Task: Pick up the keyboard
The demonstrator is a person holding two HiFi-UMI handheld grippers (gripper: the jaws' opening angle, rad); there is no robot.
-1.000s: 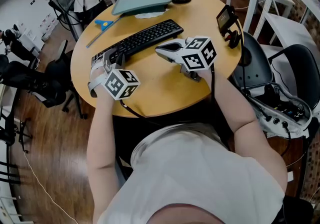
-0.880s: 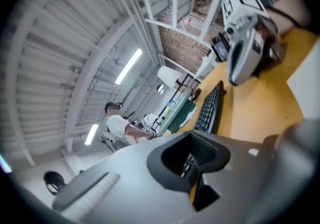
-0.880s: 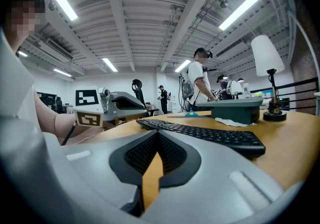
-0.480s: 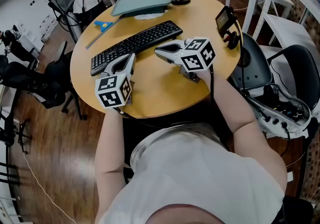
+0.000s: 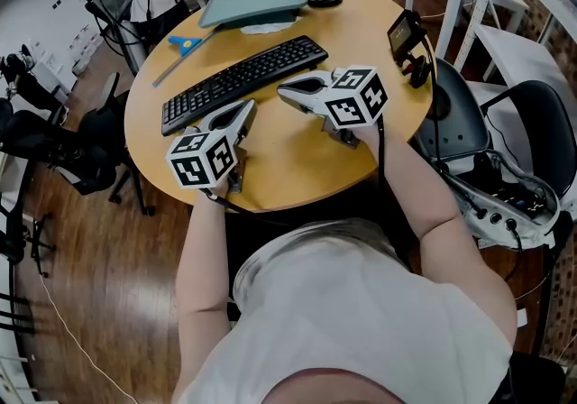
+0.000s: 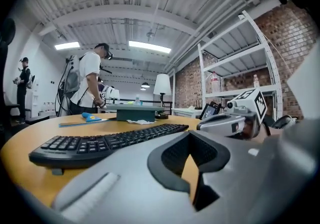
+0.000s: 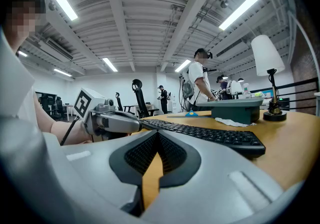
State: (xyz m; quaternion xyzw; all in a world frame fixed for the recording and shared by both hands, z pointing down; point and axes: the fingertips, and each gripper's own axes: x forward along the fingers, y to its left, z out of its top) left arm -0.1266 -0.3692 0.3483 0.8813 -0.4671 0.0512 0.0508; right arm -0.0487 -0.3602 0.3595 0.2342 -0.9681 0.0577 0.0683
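- Seen from above, a black keyboard [image 5: 243,78] with rows of small square keys lies slantwise on a round table [image 5: 288,172] with a smooth wooden top. No claw is holding it.
- The left gripper [image 5: 245,111] sits just beside the keyboard's near edge, around its middle. The right gripper [image 5: 283,87] sits just beside the same edge, nearer the keyboard's right end. Each carries a cube printed with black-and-white squares.
- Both claws are pressed together at the tips and pinch nothing. Each gripper view shows only a thin sliver of tabletop between ribbed black pads, which are set in smooth grey shells.
- Only the head view shows the person's bare forearms and white shirt.
- Only the left gripper view shows the brick wall [image 6: 200,85] and white metal shelves [image 6: 240,63] past the keyboard's right end.
- Only the right gripper view shows the ribbed ceiling with long strip lights [image 7: 240,10].
- Beyond the keyboard stand a flat grey-green box [image 5: 257,1] and a lamp [image 6: 161,85] with a white cone-shaped shade.
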